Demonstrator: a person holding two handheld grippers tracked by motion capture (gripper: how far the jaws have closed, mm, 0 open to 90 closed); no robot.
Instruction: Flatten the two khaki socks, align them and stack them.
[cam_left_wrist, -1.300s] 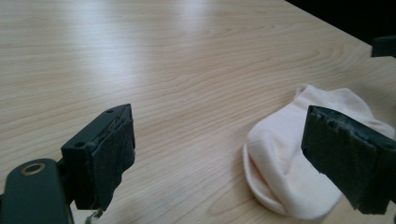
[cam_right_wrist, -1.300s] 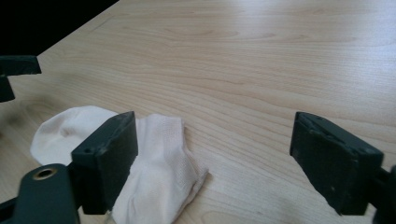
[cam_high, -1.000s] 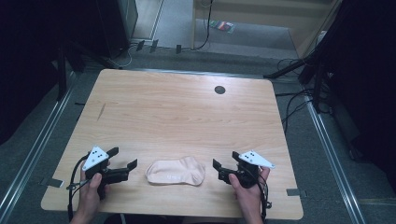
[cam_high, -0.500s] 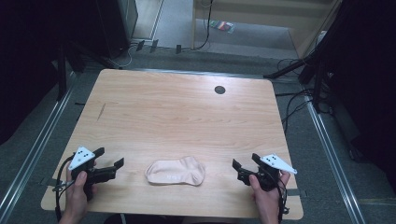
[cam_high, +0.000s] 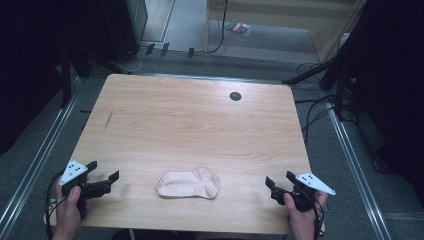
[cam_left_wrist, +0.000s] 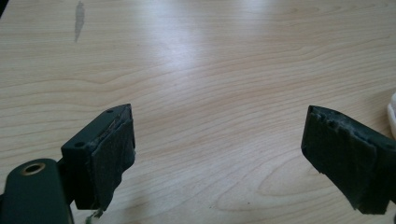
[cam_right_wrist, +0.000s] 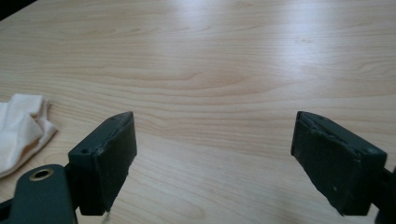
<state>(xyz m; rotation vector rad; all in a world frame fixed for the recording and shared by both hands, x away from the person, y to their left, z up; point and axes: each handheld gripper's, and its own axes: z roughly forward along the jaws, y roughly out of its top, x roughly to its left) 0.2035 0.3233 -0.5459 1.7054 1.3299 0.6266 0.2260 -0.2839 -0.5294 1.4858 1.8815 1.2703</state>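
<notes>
While both hands sit at the near edge of the table (cam_high: 200, 115), the left gripper (cam_high: 102, 181) hangs over the near-left corner w/ its jaws wide apart, nothing btwn them. In the left gripper view the two black pads frame bare wood, and a sliver of the sock (cam_left_wrist: 392, 114) shows at the far right edge. The right gripper (cam_high: 280, 181) is over the near-right corner, jaws also spread wide and empty; in the right gripper view the sock (cam_right_wrist: 21, 130) lies at the left, apart from the near pad. The sock (cam_high: 188, 183) lies flat approx. midway btwn the two grippers, close to the near edge, lengthwise left-right, touching neither. It's pale pink/cream. Farther out the tabletop is bare light wood w/ a dark streak (cam_high: 108, 119) toward the left side. Near the far edge, right of centre, is a round black grommet (cam_high: 235, 96). Beyond the table, cables (cam_high: 315, 107) run on the grey floor.
</notes>
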